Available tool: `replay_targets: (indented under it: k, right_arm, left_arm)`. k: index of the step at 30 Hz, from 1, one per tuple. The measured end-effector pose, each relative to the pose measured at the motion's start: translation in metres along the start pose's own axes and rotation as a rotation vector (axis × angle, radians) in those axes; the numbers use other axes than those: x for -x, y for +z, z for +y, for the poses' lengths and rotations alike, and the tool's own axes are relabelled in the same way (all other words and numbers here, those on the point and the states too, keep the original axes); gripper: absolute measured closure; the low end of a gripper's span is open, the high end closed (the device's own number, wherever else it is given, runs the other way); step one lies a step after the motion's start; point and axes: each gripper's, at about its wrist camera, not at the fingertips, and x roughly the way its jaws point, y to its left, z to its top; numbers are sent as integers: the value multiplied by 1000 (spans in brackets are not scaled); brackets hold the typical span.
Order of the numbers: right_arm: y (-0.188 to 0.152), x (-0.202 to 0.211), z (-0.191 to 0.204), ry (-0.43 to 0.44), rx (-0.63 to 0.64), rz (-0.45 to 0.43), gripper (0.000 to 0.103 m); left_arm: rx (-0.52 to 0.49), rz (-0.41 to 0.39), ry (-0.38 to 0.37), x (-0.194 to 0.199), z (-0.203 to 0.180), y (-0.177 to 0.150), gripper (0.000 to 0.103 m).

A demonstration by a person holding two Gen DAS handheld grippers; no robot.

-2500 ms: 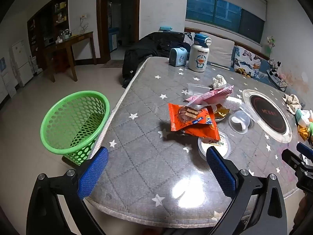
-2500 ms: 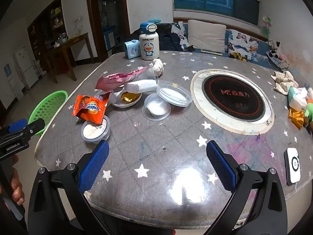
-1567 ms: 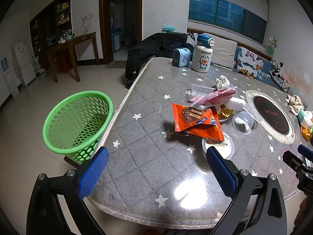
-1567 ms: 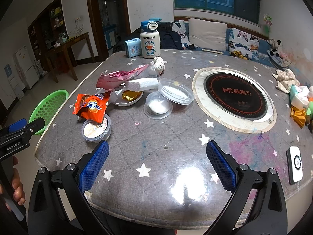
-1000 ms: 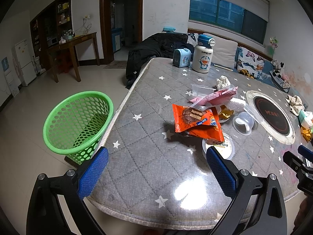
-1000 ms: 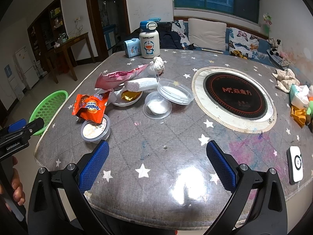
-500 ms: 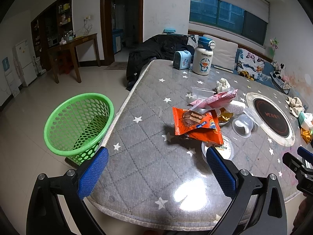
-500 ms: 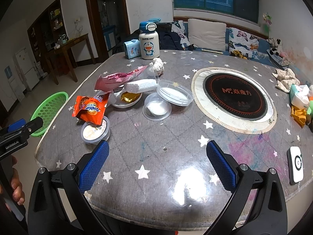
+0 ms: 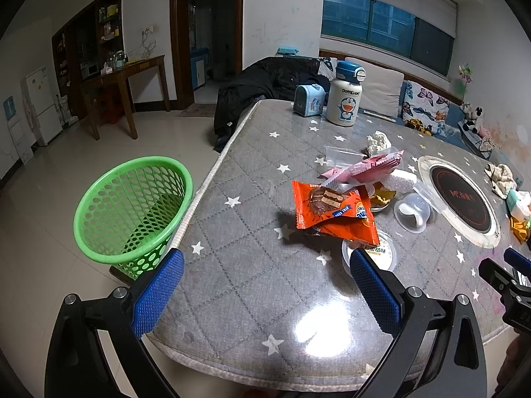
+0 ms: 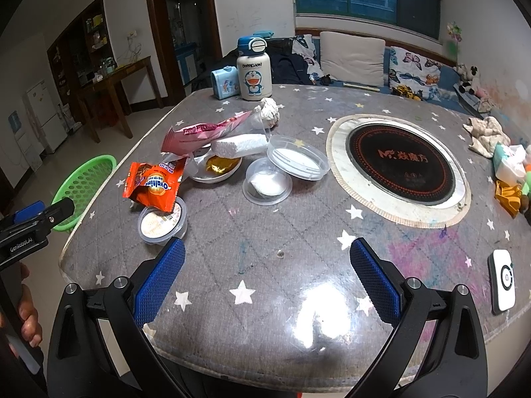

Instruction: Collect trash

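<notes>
Holding nothing, both jaws gape — green basket (image 9: 132,209) beside table (image 9: 252,285), orange wrapper (image 9: 332,212) over a cup (image 9: 371,253).

**Count of items on and beside the table**

On the table (image 10: 265,265) are counted: one orange Ovaltine wrapper (image 10: 153,185), one pink wrapper (image 10: 202,130), one foam block (image 10: 239,145), one crumpled tissue (image 10: 269,107), one sealed pudding cup (image 10: 161,223), one Doraemon bottle (image 10: 254,69), one induction cooktop (image 10: 400,163). Beside its left edge, one green basket (image 9: 132,209) is seen. Two grippers are counted: left gripper (image 9: 265,285), right gripper (image 10: 267,275).
</notes>
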Motion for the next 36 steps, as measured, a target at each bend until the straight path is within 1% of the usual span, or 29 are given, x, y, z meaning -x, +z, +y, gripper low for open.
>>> replay_targets:
  k: [11,24,28,36]
  right_arm:
    - [1,-3,-1,6,-1,6,5]
    - [8,-16,-9,11,-3,20,5]
    - [11,-21,-12,13,-7,26,5]
    - [16,-30,-15,22,-1,33,5]
  left_arm:
    - [2,9,1,-2,-1,-1,6]
    - [-9,43,-15,-20,-6,9,6]
    - [-17,58,-33,-27,-9,14,6]
    - [-52,88,-95,-41,-23,23,6]
